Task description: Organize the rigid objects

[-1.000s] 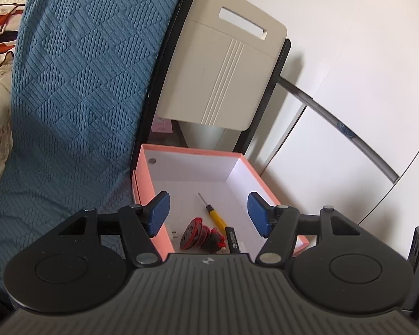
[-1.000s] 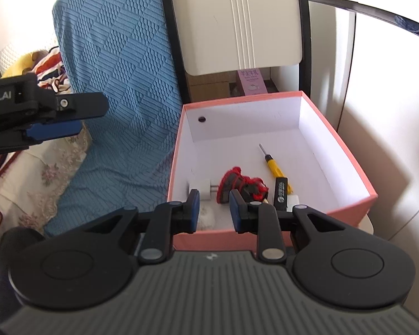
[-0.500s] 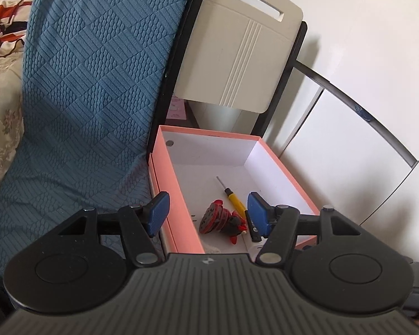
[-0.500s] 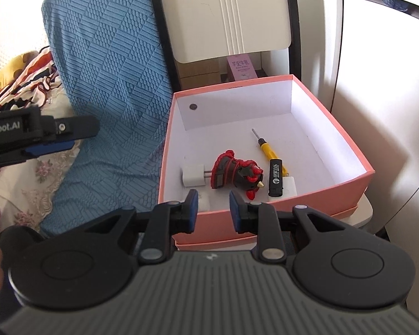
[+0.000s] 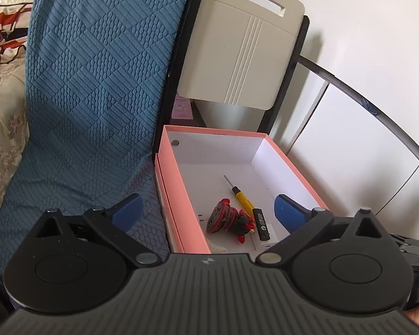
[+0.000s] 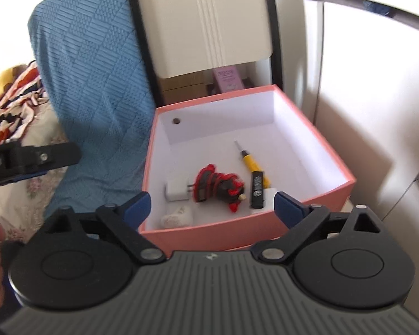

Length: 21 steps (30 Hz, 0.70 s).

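**Pink box, contents**

Open pink box [image 6: 307, 203], white-lined. Laid flat on its floor: yellow screwdriver [image 6: 250, 162], black lighter [image 6: 257, 190], red-and-black figure [image 6: 218, 185], white plug adapter [image 6: 176, 192], small white object [image 6: 177, 217].

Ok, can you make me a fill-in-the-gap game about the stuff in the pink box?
1. The screwdriver has a ____ handle.
2. The white plug lies inside the ____ box.
3. Both the left gripper and the right gripper hold ____.
4. The toy figure is black and ____.

Missing words: yellow; pink; nothing; red
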Each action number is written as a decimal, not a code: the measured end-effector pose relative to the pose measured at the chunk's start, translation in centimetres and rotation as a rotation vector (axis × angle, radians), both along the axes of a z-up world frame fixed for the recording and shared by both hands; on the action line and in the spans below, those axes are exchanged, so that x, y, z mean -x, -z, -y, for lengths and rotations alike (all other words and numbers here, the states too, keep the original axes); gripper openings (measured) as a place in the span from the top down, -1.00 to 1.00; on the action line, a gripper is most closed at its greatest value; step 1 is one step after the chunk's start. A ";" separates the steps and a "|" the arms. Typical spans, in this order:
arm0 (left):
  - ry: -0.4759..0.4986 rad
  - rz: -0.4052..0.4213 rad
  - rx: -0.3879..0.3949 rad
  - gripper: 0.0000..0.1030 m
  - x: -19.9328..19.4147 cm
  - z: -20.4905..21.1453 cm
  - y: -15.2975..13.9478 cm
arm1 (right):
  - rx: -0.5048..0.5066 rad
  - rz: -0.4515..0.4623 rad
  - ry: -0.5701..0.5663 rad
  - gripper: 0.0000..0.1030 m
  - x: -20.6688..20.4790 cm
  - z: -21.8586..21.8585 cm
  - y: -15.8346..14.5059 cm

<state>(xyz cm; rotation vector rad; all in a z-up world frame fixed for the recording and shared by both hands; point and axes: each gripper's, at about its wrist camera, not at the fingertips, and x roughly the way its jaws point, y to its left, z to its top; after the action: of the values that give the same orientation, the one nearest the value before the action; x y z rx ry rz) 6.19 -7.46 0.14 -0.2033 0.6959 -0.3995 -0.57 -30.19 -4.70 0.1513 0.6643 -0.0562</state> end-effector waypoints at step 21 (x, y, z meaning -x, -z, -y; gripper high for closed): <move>-0.029 -0.004 -0.095 -0.99 -0.2 0.1 0.3 | 0.014 -0.006 -0.008 -0.87 -0.1 -0.1 -0.1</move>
<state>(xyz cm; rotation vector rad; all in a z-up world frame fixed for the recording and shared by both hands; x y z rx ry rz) 6.38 -7.52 -0.15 -0.1240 0.7135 -0.3376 -0.51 -30.05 -4.60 0.1349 0.6707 -0.0538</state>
